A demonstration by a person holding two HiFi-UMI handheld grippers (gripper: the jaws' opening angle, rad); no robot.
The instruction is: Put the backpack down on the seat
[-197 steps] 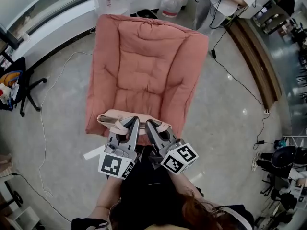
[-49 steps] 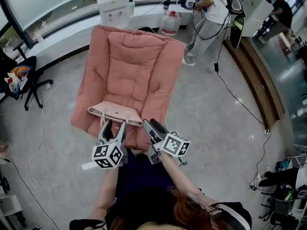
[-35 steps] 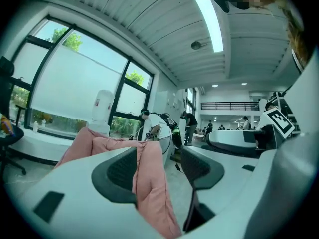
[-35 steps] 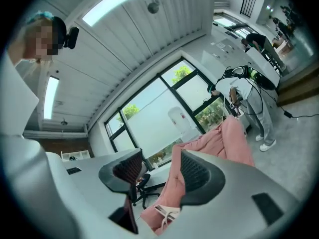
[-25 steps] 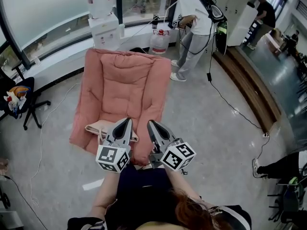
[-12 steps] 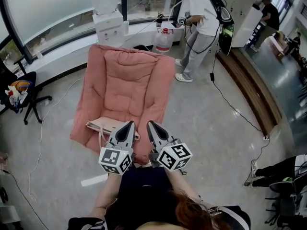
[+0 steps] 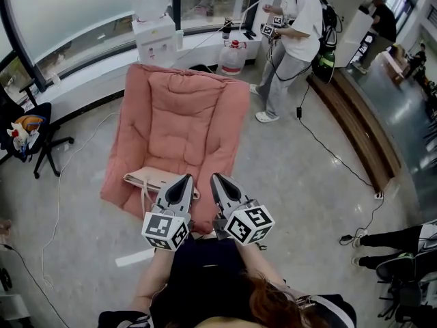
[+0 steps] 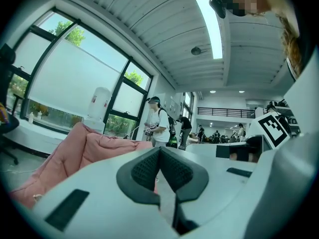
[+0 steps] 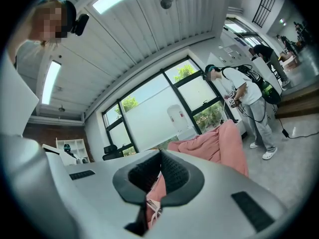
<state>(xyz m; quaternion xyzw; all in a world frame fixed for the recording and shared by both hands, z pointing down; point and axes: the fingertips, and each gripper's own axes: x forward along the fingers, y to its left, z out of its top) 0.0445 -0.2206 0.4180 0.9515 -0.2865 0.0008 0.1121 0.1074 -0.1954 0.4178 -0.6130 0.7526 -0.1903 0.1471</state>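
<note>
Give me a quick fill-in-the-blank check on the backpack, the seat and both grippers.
The backpack rests on the ___ seat.
The left gripper's jaws are ___.
The right gripper, jaws together, holds ___.
Missing words: pink; shut; nothing.

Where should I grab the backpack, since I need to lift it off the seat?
Probably the strap hanging over the front edge of the seat, reached from the near side: the backpack lies flat, offering little else to pinch.
</note>
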